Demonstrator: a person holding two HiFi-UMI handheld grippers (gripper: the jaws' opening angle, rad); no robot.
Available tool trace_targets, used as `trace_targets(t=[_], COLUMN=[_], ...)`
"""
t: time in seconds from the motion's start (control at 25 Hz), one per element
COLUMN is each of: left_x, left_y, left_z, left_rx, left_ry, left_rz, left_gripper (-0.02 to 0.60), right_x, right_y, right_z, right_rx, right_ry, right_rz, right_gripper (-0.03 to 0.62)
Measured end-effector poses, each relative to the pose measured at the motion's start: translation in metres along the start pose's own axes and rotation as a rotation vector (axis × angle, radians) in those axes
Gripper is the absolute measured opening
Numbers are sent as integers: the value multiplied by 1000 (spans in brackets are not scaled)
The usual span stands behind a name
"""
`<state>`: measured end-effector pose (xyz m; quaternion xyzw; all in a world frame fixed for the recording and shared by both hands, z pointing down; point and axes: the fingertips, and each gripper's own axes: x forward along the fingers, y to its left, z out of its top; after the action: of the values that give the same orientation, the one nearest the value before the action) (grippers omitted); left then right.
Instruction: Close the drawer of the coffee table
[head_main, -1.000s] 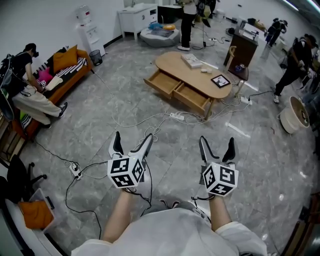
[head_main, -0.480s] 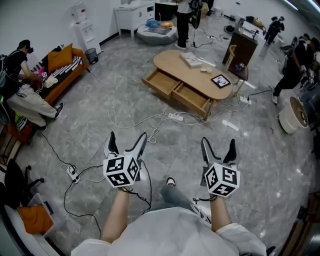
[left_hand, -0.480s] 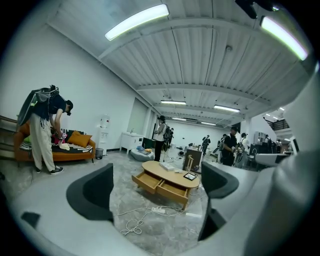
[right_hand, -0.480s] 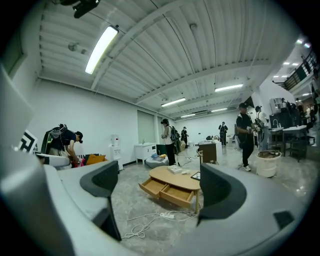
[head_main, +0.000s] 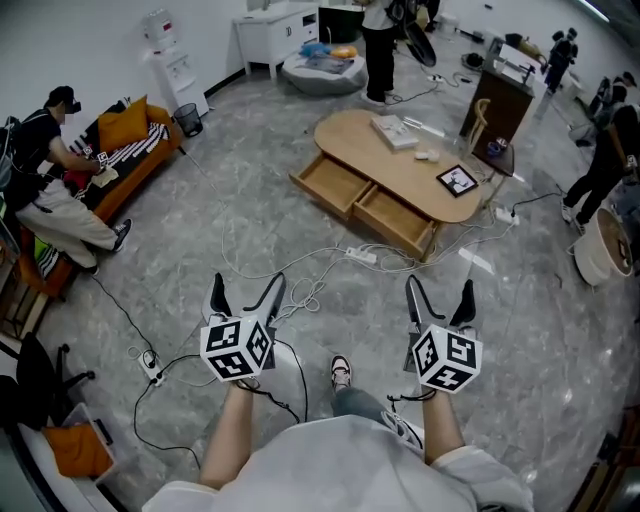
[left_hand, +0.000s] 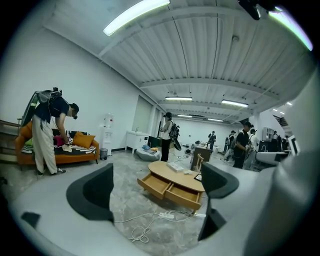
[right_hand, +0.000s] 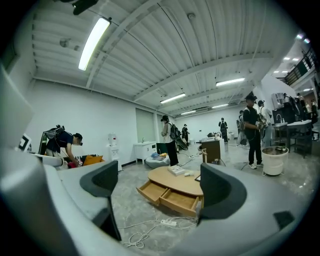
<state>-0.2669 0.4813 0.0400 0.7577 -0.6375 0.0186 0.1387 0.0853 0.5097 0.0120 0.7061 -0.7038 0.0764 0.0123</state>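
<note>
Nearest, both grippers are held out low over the floor. The left gripper (head_main: 245, 293) has its jaws spread wide with nothing between them, and the right gripper (head_main: 439, 295) is likewise agape and empty. Past them a tangle of cable (head_main: 300, 292) and a power strip (head_main: 361, 256) lie across the way.

Well beyond stands the coffee table (head_main: 392, 160), ahead and a little to the right, so the right gripper looks the nearer one. Its long axis runs slantwise, far-left to near-right. Two drawers stand pulled out of the side facing the person, the left drawer (head_main: 331, 184) and the right drawer (head_main: 396, 219), so closing would mean a push away, across that axis.

The head view shows the tabletop and how far the drawers stick out. The low gripper views show their wooden fronts (right_hand: 169, 198) and the lit ceiling
</note>
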Motion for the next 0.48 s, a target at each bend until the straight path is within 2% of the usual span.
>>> trace_targets(t=[0.2,0.48], left_x=[72,163], left_y=[4,6], left_z=[28,45], left_rx=[5,5], left_ry=[-4,0], left_rz=[19,14], left_gripper=[531,531], right_x=[79,171], right_y=[-13,-23], right_z=[17,22], right_rx=[4,2], right_ry=[6,30], right_rz=[2,2], right_gripper=[517,520])
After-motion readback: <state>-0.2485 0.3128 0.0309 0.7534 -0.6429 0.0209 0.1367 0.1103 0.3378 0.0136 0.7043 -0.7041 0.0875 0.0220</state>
